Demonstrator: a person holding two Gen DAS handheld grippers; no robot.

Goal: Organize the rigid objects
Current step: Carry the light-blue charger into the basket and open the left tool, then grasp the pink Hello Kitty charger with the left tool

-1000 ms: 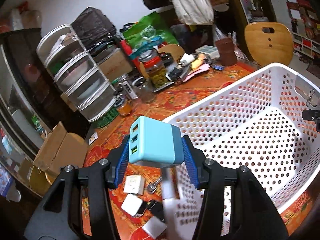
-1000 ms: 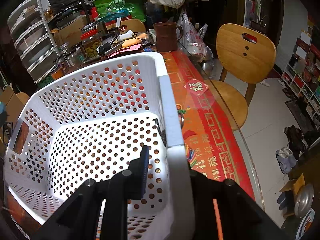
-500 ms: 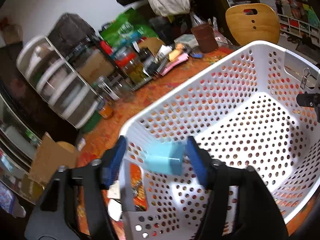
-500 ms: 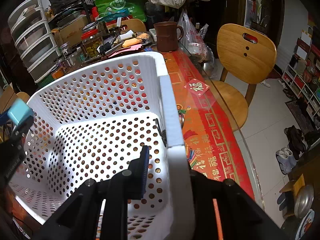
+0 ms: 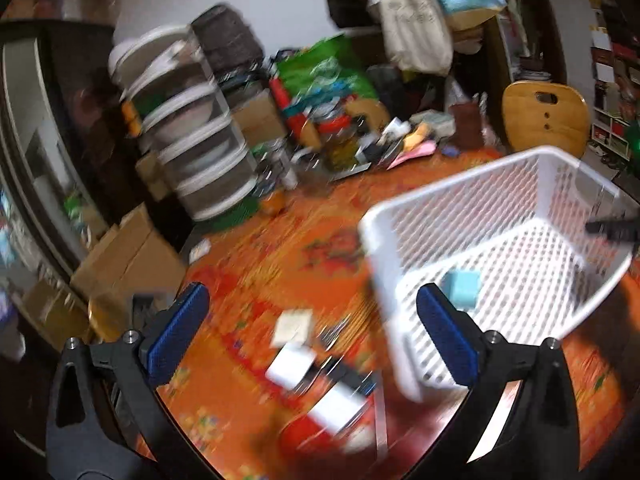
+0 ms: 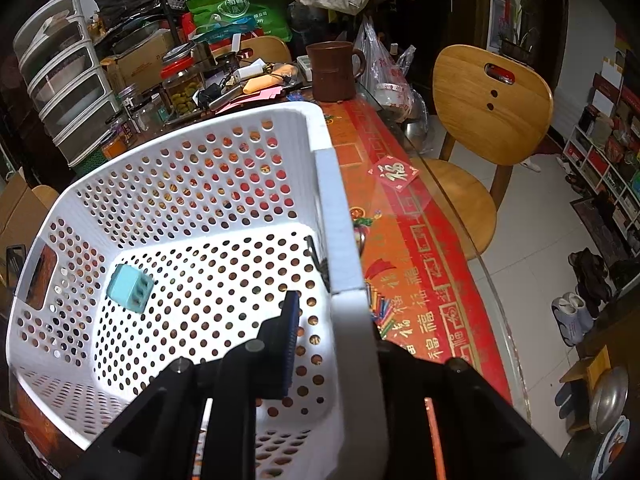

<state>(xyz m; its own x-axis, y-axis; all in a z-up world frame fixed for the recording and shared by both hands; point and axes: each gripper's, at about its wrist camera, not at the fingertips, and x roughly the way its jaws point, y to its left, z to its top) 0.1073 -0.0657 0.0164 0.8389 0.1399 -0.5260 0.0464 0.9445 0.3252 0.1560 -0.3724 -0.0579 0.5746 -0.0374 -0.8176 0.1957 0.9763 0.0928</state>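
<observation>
Left gripper (image 5: 312, 332), blue-padded and black-framed: jaws opening, wide apart, nothing between them, hovering over the orange patterned tablecloth (image 5: 256, 264) just outside the basket's near corner. Right gripper (image 6: 320, 344): clamped together on the right-hand rim of the white perforated plastic basket (image 6: 344, 240), one blue pad inside the wall, the other finger hidden behind it, presumably steadying the basket.

Progress, judged from how things lie: one piece done. Pale blue cube-shaped USB charger (image 6: 130, 288) lying loose on the basket floor near the left wall, touching neither gripper. Basket otherwise bare. Still left on the cloth beside the basket: a cream square adapter (image 5: 294, 326), a white block-shaped plug (image 5: 290, 368), another white plug (image 5: 340, 404) nearer the camera, and some dark small items among them, too blurred to name. So an early stage, most of the sorting apparently still ahead; likely next step a reach for one of the white plugs.

Differences between views: left wrist view heavily smeared, yet the only one showing the pieces waiting on the cloth; charger there just a blue patch (image 5: 462, 288) through the basket corner. Right wrist view sharp, showing the charger's three ports, the whole basket interior and the clamp on the rim, but none of the waiting items and no sign of the left gripper.
</observation>
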